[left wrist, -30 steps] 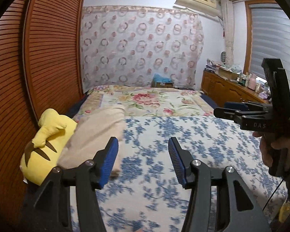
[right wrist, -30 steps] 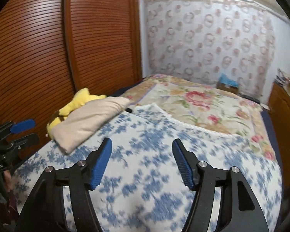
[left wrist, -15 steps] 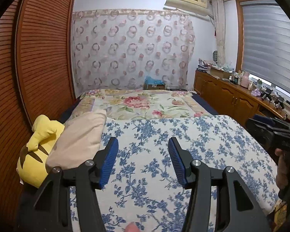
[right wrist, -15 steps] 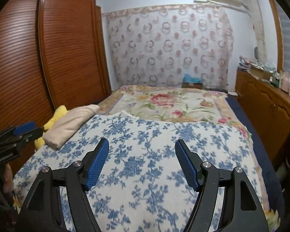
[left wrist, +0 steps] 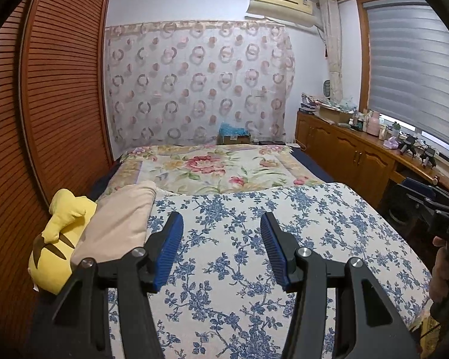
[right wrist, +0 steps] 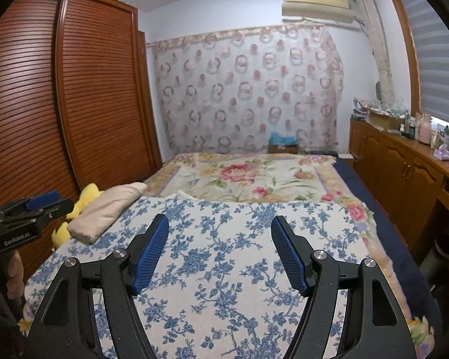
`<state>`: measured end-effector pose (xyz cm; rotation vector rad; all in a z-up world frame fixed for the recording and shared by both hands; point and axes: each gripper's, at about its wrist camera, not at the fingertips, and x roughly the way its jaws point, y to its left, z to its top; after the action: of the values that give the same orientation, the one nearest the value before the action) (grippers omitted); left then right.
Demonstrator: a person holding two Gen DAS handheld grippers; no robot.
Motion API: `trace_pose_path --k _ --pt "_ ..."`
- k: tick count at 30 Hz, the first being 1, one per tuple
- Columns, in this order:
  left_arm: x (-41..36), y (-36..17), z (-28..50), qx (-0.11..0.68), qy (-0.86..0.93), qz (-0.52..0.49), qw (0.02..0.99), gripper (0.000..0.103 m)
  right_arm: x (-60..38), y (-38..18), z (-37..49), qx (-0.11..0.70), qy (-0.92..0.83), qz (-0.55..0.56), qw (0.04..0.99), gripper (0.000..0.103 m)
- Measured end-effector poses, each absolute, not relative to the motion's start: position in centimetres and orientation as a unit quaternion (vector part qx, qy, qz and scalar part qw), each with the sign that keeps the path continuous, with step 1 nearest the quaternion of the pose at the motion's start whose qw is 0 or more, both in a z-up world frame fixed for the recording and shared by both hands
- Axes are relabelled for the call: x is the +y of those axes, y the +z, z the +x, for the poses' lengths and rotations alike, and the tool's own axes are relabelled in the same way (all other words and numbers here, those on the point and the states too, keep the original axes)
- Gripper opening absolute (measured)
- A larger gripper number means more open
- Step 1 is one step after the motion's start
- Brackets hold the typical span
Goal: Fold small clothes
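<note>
The wide bed under a white cover printed with blue flowers (left wrist: 224, 269) fills the room's middle, a brown louvred wooden wardrobe (left wrist: 45, 119) along its left edge. On the bed's left edge, against the wardrobe, lies a folded beige cloth (left wrist: 119, 224), leaning on a yellow plush toy (left wrist: 60, 233). Above the bed's near end, the black left claw with blue pads (left wrist: 221, 248) hangs spread and empty. Beside it the right claw (right wrist: 220, 251) gapes wider, also empty.
</note>
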<state>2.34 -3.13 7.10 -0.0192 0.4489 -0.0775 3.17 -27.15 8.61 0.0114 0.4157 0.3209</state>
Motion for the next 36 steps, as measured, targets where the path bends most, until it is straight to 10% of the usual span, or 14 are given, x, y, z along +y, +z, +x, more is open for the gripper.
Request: trace_pose_path --k 36 --pt "-2.67 7.01 1.88 0.216 -0.030 -0.008 0.976 0.053 -27.10 8.62 2.94 0.200 0.150 0.001 0.968 0.073"
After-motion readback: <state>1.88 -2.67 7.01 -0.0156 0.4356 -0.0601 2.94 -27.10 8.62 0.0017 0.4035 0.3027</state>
